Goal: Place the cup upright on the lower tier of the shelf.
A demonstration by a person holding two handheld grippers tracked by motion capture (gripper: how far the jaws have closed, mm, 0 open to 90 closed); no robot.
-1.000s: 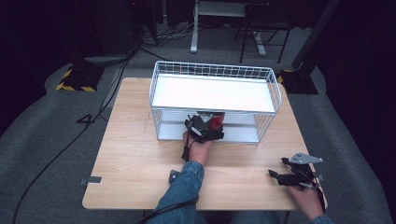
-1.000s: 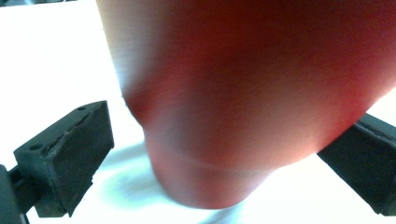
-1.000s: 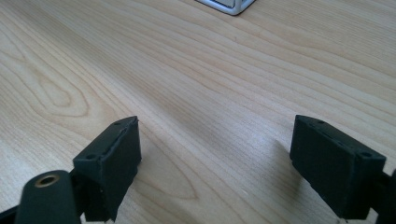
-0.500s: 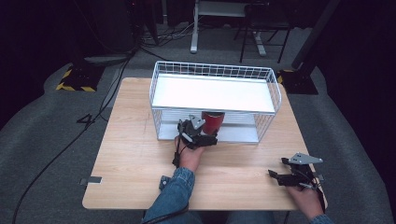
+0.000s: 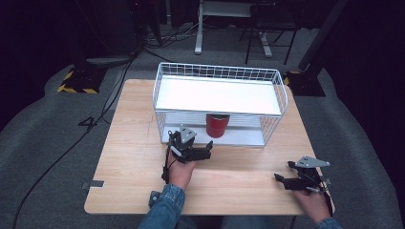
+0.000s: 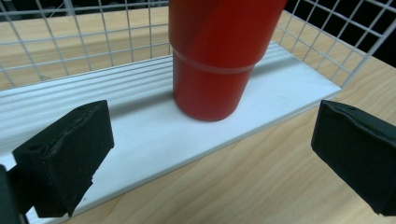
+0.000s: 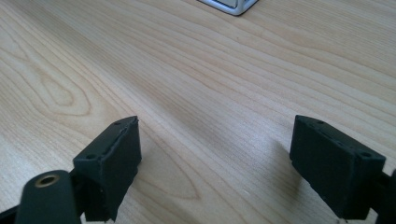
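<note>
A wooden table (image 5: 133, 143) stands on grey carpet (image 5: 43, 143); dark room behind, white desk legs (image 5: 198, 28).

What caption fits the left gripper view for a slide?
Open tool facing a red cup standing upright on the white lower shelf of a wire rack.

red cup (image 5: 217, 125) | white wire rack (image 5: 162, 90) | light wood-grain table (image 5: 129, 143)
</note>
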